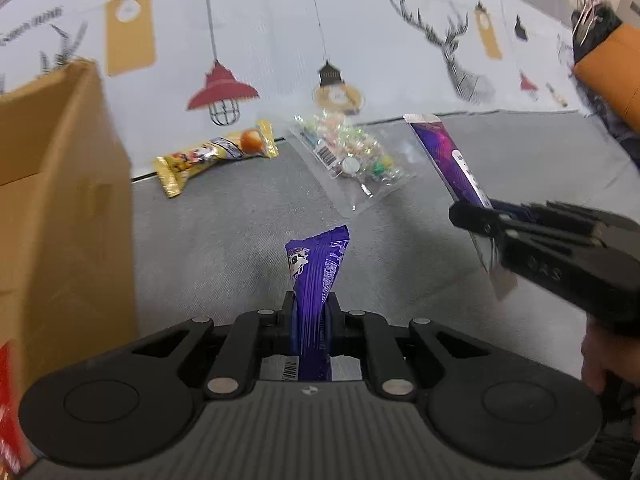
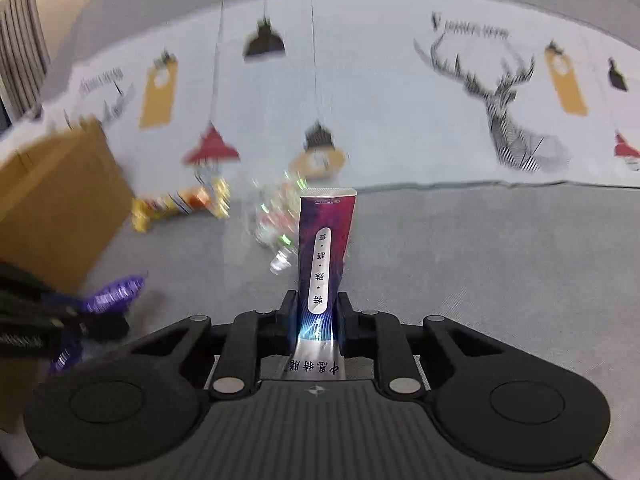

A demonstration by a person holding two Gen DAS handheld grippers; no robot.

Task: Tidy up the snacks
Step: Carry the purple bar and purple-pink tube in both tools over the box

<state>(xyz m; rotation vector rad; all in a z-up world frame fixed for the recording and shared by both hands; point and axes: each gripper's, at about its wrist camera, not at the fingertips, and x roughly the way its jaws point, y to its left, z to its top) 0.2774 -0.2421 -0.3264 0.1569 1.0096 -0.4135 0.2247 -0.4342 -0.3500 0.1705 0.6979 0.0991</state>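
Gripping: left jaws clamp cow-print purple wrapper (image 1: 316, 276); right jaws clamp Chinese-lettered sachet (image 2: 326, 256)

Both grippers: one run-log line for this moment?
left gripper: shut on purple snack bar | right gripper: shut on purple sachet | yellow bar, candy bag: on grey surface | cardboard box: left

A purple snack bar (image 1: 316, 276) with a cartoon cow stands upright, pinched at its lower half. A long purple-magenta packet (image 2: 325, 256) is likewise held upright. A yellow snack bar (image 1: 216, 156) and a clear candy bag (image 1: 352, 156) lie on grey fabric near a cardboard box (image 1: 60, 208).
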